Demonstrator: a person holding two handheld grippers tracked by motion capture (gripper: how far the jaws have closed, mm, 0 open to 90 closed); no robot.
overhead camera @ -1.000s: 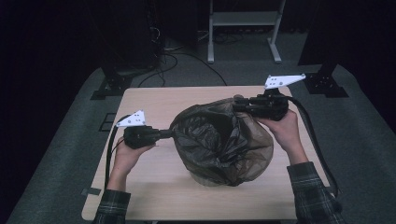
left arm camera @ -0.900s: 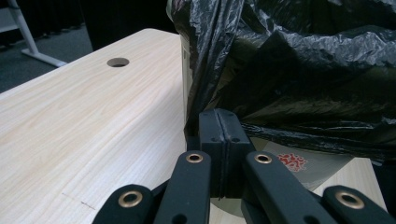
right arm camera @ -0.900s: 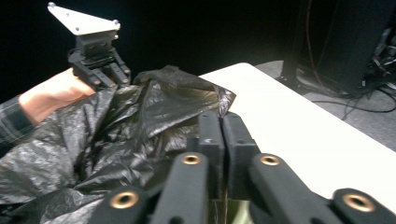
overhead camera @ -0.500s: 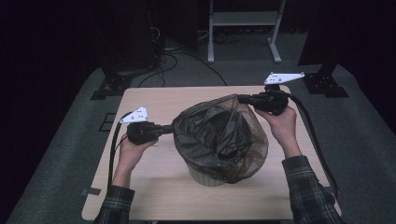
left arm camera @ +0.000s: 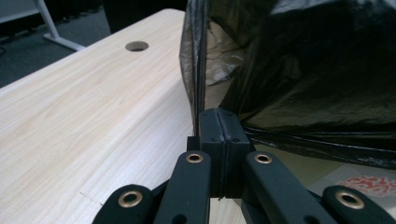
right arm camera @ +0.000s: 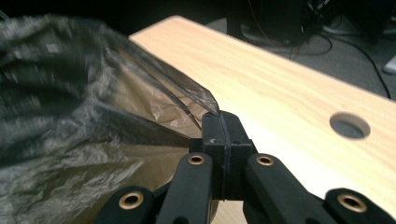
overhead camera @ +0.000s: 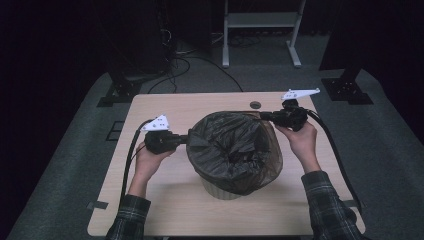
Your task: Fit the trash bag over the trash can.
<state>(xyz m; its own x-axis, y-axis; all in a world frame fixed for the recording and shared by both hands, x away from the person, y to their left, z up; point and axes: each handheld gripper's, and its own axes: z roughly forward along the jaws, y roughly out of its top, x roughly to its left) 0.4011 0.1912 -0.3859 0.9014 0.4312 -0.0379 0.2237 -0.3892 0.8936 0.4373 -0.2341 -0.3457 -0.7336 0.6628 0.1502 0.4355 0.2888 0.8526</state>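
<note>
**A:** Over the small pale round bin (overhead camera: 220,189) on the wooden worktop (overhead camera: 165,200), the crinkly dark plastic bag (overhead camera: 235,150) had sunk lower, mouth spread wider.

**B:** Yep, left tongs (overhead camera: 187,140) and right tongs (overhead camera: 262,116) were both clamped on its rim, right ones having just finished closing. Lining looked nearly done.

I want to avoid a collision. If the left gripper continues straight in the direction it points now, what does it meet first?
Most likely the black bag, whose edge the left gripper already pinches; the bin under it probably comes next.

Thin dark bin bag (overhead camera: 232,147), mouth stretched over pale bin (overhead camera: 220,189) mid-table
</note>
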